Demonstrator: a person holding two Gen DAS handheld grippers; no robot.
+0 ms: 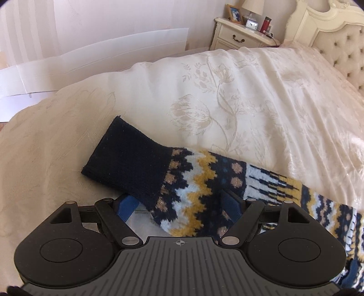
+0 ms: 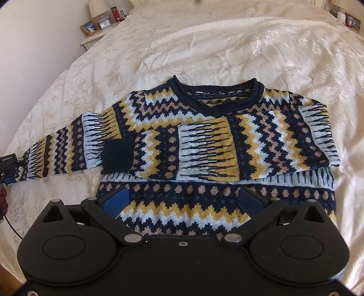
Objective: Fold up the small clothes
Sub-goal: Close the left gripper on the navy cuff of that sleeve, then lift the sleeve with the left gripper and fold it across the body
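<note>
— Where's the sweater from your end?

— The patterned knit sweater (image 2: 227,136) lies flat on the bed (image 2: 227,45), neckline away from me. One sleeve (image 2: 173,150) is folded across the chest, its navy cuff (image 2: 117,156) ending near the chest's edge. The other sleeve (image 2: 56,154) stretches straight out from the body, onto the cream floral bedspread.

— And your fingers?

— On the right gripper (image 2: 182,200) I see the blue fingers (image 2: 116,200) spread wide, over the sweater's lower body, nothing between them. The left gripper (image 1: 179,205) is also spread, straddling the outstretched sleeve just short of its navy cuff (image 1: 127,159). One blue finger (image 1: 126,208) sits beside the sleeve, the other over the pattern.

— Anything else near the sweater?

— Beyond it, past the bed's corner, a nightstand (image 1: 241,34) with a lamp (image 1: 252,9), clock (image 1: 252,24), framed photo (image 1: 235,13) and red bottle (image 1: 265,24).
</note>
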